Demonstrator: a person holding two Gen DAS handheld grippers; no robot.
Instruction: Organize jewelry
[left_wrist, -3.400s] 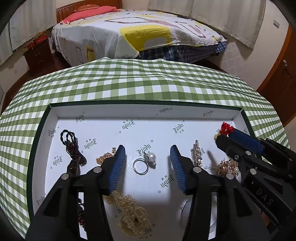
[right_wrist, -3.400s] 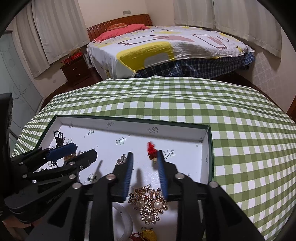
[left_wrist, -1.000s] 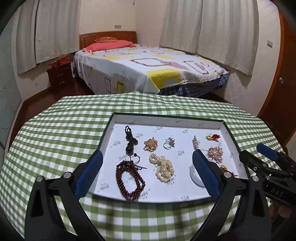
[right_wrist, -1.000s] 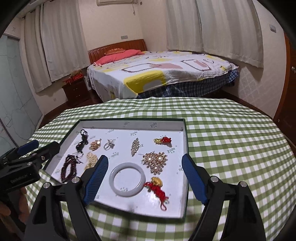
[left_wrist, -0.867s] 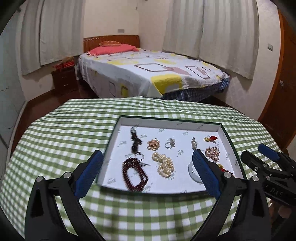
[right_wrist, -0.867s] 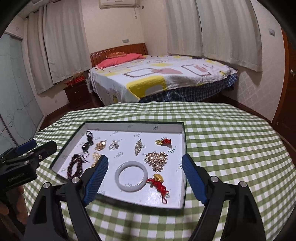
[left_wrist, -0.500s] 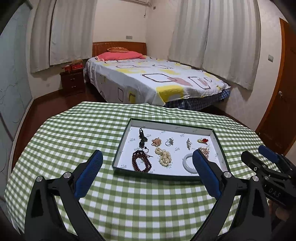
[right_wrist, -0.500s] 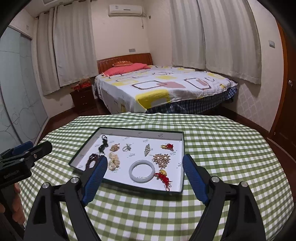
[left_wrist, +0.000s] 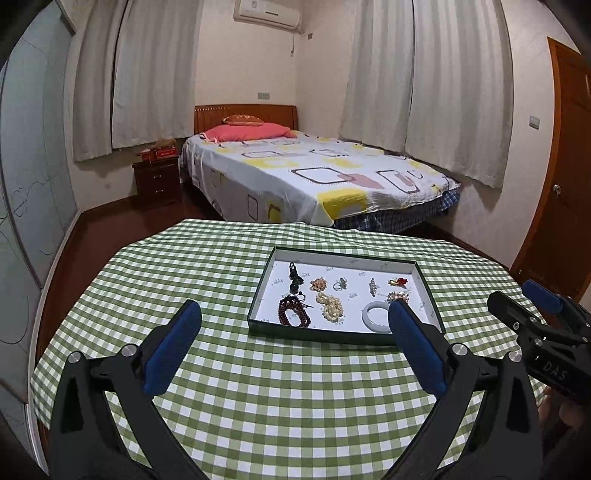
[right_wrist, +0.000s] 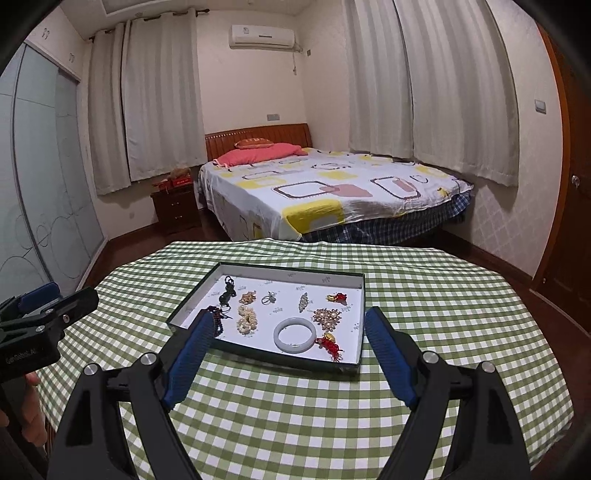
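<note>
Green-and-white gingham covers the round surface (left_wrist: 229, 369), and I see the dark-rimmed jewelry tray (right_wrist: 354, 369) sitting at the middle of the frame in both wrist views. Inside it lie a pale jade bangle (right_wrist: 294, 335), a pearl strand (right_wrist: 246, 317), dark red prayer beads (left_wrist: 293, 312) and a gold brooch (right_wrist: 327, 317). My left tongs (left_wrist: 295, 328) are spread wide with nothing between them, low in the frame before the tray. My right tongs (right_wrist: 290, 339) are likewise spread and empty.
</note>
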